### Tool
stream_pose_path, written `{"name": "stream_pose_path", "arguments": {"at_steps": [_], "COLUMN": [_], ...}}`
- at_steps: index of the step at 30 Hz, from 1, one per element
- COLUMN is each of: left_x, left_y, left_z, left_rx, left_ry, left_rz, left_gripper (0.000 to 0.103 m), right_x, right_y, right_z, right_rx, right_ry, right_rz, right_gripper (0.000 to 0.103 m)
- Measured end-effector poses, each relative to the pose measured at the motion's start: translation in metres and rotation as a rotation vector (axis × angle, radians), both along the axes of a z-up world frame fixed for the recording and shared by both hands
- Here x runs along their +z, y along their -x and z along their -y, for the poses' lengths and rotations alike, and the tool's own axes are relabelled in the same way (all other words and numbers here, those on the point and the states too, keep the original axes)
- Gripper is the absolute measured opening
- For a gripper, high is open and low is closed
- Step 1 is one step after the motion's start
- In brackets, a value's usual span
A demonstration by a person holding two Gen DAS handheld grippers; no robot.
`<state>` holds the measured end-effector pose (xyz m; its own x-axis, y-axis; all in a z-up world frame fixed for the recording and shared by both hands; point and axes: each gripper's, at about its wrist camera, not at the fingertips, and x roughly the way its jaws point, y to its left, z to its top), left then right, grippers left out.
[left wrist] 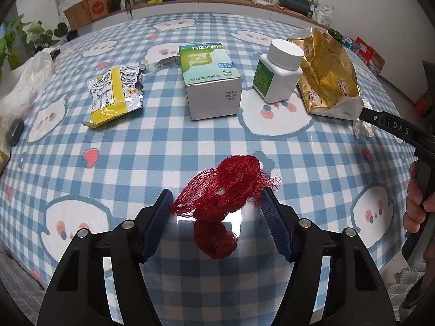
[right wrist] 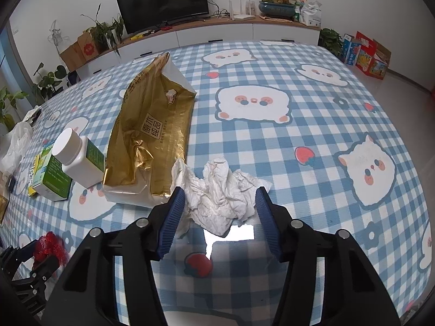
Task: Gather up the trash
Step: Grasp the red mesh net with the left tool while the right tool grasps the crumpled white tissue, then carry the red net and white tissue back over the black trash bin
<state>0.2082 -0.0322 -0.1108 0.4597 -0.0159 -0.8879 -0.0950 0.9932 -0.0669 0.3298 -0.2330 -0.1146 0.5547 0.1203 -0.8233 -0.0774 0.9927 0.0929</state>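
Observation:
A bunched red mesh net (left wrist: 225,187) lies on the blue checked tablecloth (left wrist: 163,149), between the blue pads of my left gripper (left wrist: 217,193). The net's frayed edges just reach both pads and are not squeezed. A crumpled white tissue (right wrist: 217,190) lies between the pads of my right gripper (right wrist: 219,190). It brushes both pads and keeps its loose shape. Both grippers point steeply down at the table. The right wrist view shows the left gripper (right wrist: 35,258) and the red net (right wrist: 50,245) at the lower left.
Behind the tissue lies an open gold bag (right wrist: 152,125). Left of it stand a white pill bottle (right wrist: 78,157) and a green-and-white medicine box (left wrist: 212,81). A yellow-and-silver wrapper (left wrist: 117,92) and a white plastic bag (left wrist: 27,81) lie further left.

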Motion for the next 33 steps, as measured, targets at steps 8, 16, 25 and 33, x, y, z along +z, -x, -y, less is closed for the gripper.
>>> {"name": "stream_pose_path", "arguments": {"at_steps": [8,16,25,33], "left_x": [-0.001,-0.001,0.0,0.006], "left_y": [-0.002,-0.005,-0.004,-0.001], "left_z": [-0.003,-0.003,-0.006,-0.003], "left_rx": [0.014,0.018,0.023,0.018], "left_ry": [0.005,-0.027,-0.014,-0.012], "left_rz": [0.011,0.017,0.016,0.031], "left_gripper": [0.054,0.031,0.017,0.017], "right_x": [-0.011,-0.012,-0.01,-0.001], "right_y": [-0.003,-0.004,-0.002,0.007], "right_z": [0.006,0.014,0.016,0.012], "right_rx": [-0.009,-0.031,-0.029,-0.025], "right_ry": [0.003,0.007,0.005,0.029], "right_rz": [-0.021,-0.017,-0.017,0.004], "right_gripper": [0.041,0.018,0.008,0.008]}}
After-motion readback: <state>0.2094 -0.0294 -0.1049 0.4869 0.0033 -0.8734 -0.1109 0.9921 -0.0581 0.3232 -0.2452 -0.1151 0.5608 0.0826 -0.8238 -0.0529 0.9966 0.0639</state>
